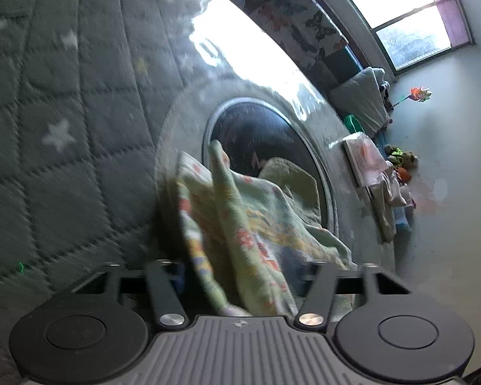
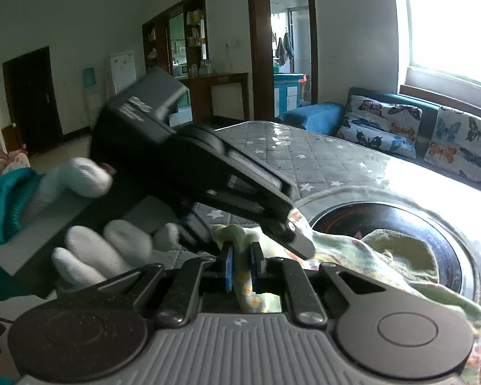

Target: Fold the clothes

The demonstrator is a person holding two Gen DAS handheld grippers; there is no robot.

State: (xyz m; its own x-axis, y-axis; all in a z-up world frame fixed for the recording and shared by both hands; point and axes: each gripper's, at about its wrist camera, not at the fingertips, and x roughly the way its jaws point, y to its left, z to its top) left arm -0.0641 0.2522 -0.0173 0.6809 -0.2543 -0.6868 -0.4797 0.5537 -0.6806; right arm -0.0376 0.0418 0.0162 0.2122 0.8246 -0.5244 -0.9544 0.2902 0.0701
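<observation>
A pale green printed garment (image 1: 247, 224) hangs bunched over the quilted grey table cover (image 1: 64, 96), partly across a round dark hotplate (image 1: 259, 134). In the left wrist view the cloth runs down between the jaws of my left gripper (image 1: 240, 276), whose fingers are spread wide; the fingertips are hidden by cloth. In the right wrist view my right gripper (image 2: 242, 256) is shut on a fold of the same garment (image 2: 352, 250). The left gripper (image 2: 288, 224), held by a white-gloved hand (image 2: 105, 256), touches the cloth just ahead.
A stack of folded clothes (image 1: 372, 166) lies at the table's far edge. A blue sofa with butterfly cushions (image 2: 433, 134) stands behind the table under a window (image 2: 458, 22). Toys (image 1: 400, 160) lie on the floor. The round hotplate rim (image 2: 400, 205) is set into the table.
</observation>
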